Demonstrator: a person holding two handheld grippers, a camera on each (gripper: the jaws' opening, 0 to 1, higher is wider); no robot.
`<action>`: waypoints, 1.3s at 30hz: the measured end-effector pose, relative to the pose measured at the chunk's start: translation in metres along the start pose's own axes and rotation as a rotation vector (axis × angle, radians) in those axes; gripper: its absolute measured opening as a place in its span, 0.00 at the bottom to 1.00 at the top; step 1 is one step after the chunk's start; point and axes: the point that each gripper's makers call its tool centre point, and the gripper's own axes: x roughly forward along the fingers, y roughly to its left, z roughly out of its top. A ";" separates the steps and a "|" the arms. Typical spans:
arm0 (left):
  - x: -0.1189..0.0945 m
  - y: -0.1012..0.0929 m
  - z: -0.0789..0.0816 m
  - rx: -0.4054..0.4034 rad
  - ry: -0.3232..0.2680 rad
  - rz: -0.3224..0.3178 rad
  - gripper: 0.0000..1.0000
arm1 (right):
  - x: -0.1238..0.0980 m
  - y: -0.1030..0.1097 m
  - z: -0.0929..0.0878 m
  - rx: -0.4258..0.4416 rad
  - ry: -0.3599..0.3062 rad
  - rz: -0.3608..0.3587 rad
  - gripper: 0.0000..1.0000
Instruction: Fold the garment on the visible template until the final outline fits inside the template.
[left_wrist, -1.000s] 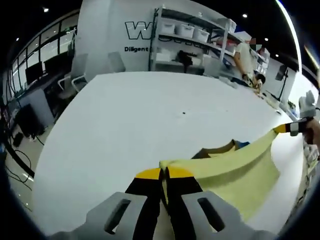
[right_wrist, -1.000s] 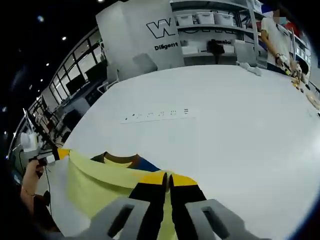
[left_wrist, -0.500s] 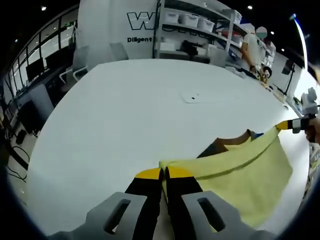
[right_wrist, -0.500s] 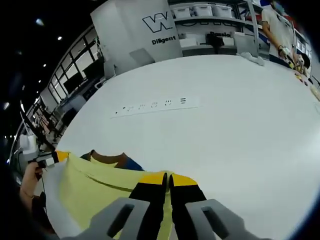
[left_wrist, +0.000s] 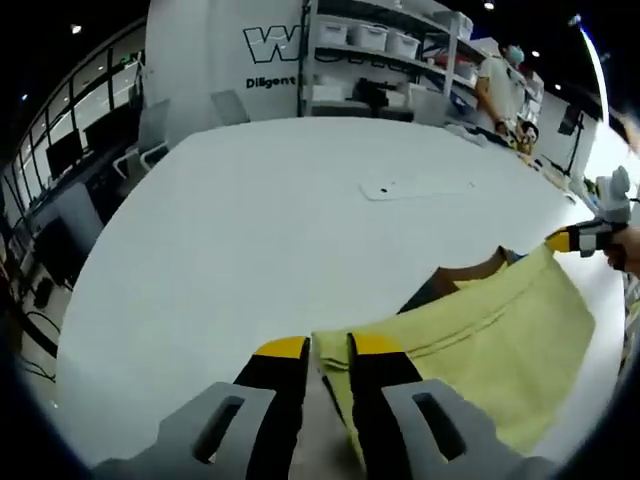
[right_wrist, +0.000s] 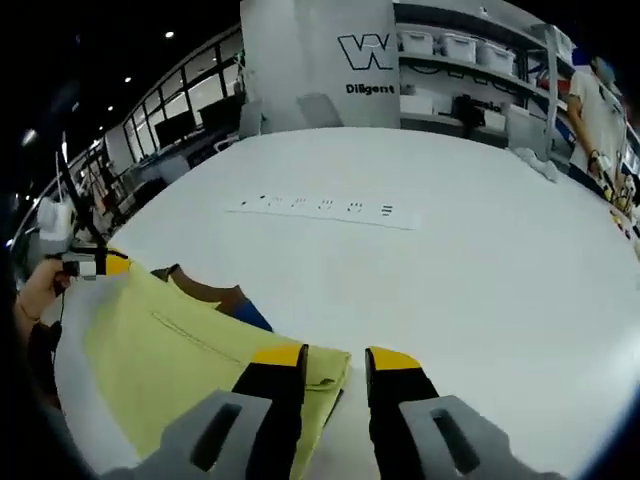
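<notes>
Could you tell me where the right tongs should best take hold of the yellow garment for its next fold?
Probably the near folded corner of the yellow garment. It lies flat on the white table just ahead of the open right tongs, so come in low from this table edge.

Pale yellow garment (left_wrist: 480, 325), brown collar, on white table (left_wrist: 250, 230).

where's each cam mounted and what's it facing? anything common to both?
Left gripper view: on the left gripper, facing across the white table; right gripper enters at right.
Right gripper view: on the right gripper, jaws apart; left gripper and a hand at left.
Shared: yellow garment, table, shelving.
</notes>
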 end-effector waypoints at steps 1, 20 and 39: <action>-0.002 0.001 0.003 0.054 -0.021 0.002 0.45 | -0.002 0.004 0.001 -0.048 -0.011 0.023 0.26; 0.005 0.001 -0.009 0.323 -0.012 0.032 0.57 | 0.003 0.002 -0.018 -0.343 0.048 -0.025 0.40; 0.016 0.028 -0.013 -0.180 -0.012 0.068 0.46 | 0.014 -0.012 0.003 0.184 -0.057 -0.024 0.41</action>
